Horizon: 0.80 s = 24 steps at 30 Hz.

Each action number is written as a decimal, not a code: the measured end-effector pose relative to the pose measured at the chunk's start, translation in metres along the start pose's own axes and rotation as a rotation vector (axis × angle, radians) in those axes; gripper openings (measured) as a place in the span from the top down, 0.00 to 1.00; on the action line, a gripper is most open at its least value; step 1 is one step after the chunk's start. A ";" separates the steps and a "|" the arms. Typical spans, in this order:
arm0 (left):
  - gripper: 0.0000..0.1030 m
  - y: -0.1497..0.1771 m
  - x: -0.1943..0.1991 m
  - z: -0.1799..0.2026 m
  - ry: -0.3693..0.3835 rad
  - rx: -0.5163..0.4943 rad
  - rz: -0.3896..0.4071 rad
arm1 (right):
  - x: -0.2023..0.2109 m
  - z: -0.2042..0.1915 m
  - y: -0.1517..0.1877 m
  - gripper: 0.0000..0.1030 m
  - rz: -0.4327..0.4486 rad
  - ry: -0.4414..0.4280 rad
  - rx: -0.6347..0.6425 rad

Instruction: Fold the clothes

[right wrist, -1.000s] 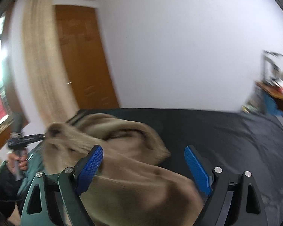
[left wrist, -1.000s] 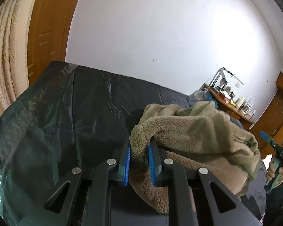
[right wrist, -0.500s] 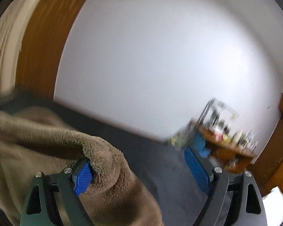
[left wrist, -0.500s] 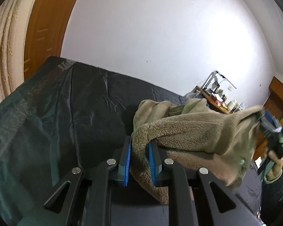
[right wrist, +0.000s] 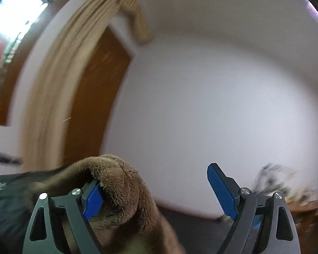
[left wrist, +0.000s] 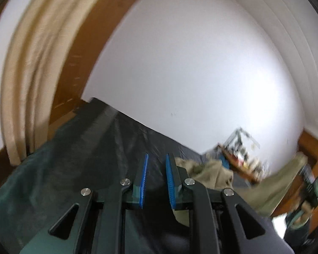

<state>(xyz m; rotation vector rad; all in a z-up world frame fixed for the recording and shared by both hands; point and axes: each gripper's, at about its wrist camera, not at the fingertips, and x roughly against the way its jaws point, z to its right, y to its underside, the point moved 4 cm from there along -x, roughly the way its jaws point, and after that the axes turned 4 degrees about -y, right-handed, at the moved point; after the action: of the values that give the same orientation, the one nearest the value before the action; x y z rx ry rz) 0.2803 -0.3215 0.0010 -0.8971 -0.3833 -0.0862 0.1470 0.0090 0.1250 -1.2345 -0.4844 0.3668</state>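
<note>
Brown fleece garment [right wrist: 125, 192] drapes over the left pad of the right tongs [right wrist: 156, 192], whose jaws stand spread wide and press on nothing. The left tongs [left wrist: 155, 178] are pressed nearly together with nothing between the pads. In the left view the garment stretches rightward above the dark sheet-covered bed [left wrist: 63, 169].
</note>
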 end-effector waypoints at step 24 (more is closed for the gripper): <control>0.17 0.096 -0.114 0.119 0.086 -0.880 -0.202 | -0.132 0.059 0.103 0.13 -0.397 0.128 -0.131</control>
<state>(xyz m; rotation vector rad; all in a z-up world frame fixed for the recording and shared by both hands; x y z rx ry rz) 0.1621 -0.1786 -0.0448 -1.7117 -0.3530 -0.5059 0.0030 0.0185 0.0215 -1.2457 -0.6354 -0.0811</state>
